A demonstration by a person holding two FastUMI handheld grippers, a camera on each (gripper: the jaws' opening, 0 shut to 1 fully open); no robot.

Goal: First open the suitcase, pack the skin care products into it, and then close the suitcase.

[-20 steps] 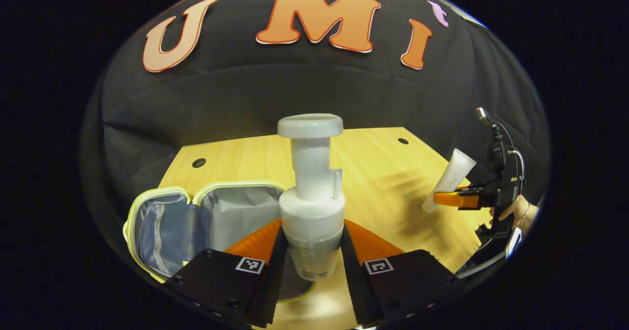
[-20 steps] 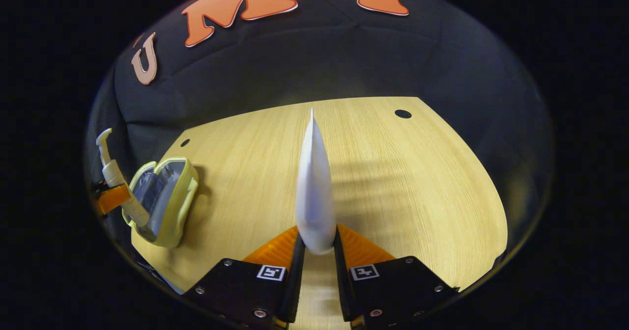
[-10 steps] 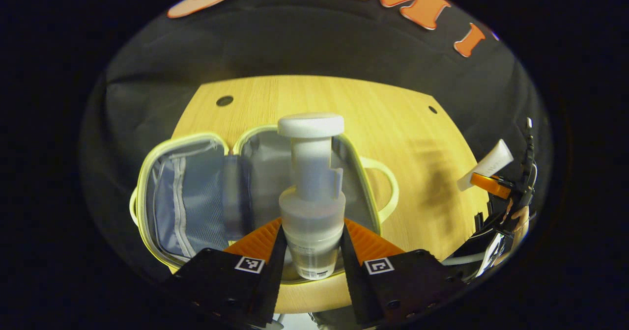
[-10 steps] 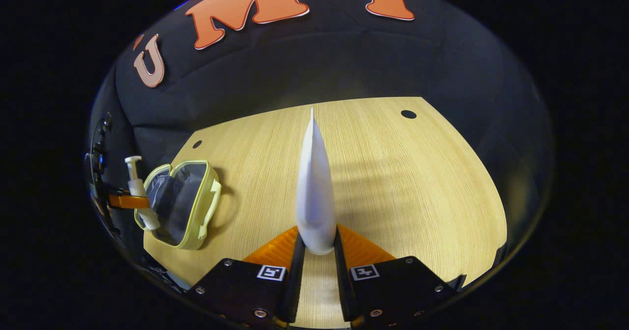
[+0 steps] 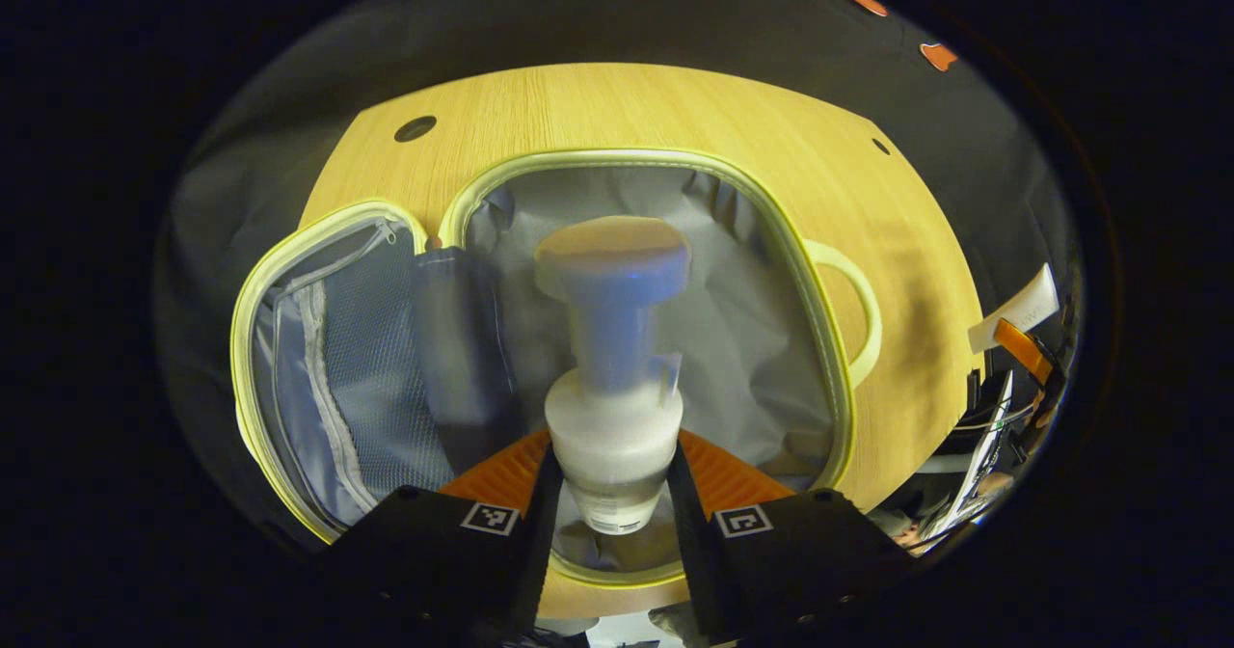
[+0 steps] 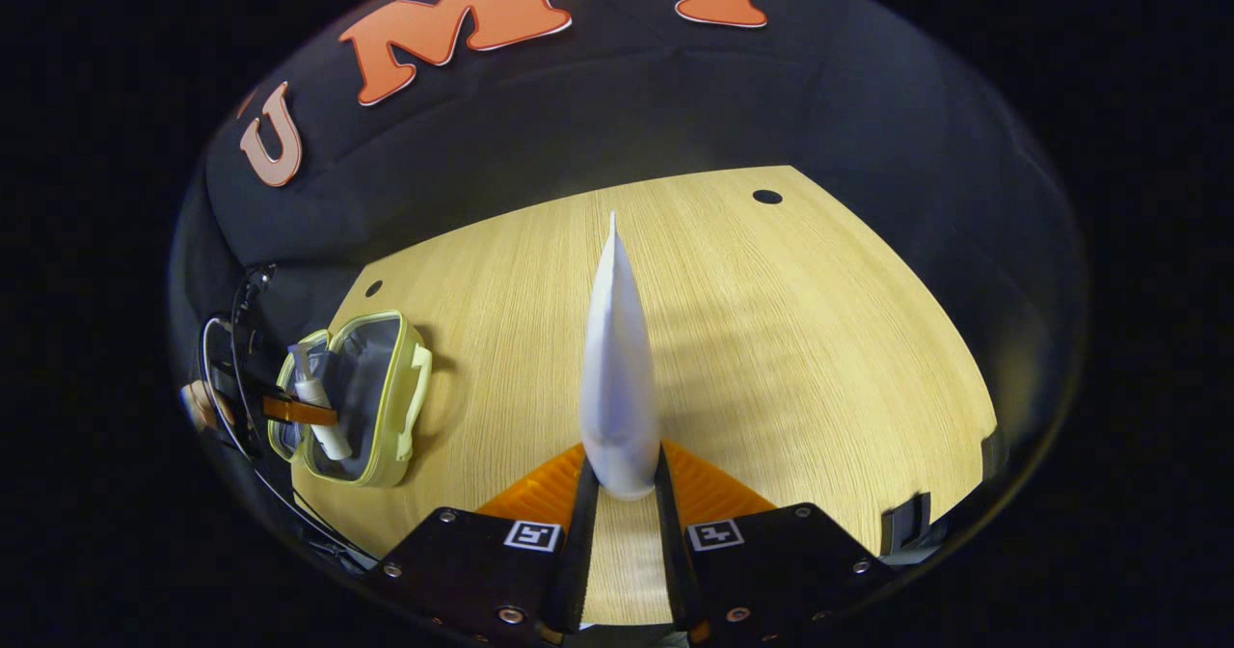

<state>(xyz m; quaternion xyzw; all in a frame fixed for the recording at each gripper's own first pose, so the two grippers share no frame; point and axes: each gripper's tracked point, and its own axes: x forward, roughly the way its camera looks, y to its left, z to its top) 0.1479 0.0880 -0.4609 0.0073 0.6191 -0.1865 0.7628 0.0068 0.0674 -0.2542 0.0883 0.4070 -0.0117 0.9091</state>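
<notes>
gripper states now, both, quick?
Left gripper: shut on the pump bottle, held over the open suitcase.
Right gripper: shut on the white tube, above the table.

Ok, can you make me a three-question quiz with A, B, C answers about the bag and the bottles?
1. Where is the pump bottle?
A. lying on the table
B. over the open bag
C. on the floor

2. What colour is the bag's edge?
A. pale yellow-green
B. red
C. black

3. What is the right claw doing?
A. hanging open
B. pressing the bag's handle
C. shut on the white tube

Answers:
1 B, the left claw holds it above the grey lining.
2 A, the rim and handle are pale yellow-green.
3 C, both fingers press the tube's base.
</notes>
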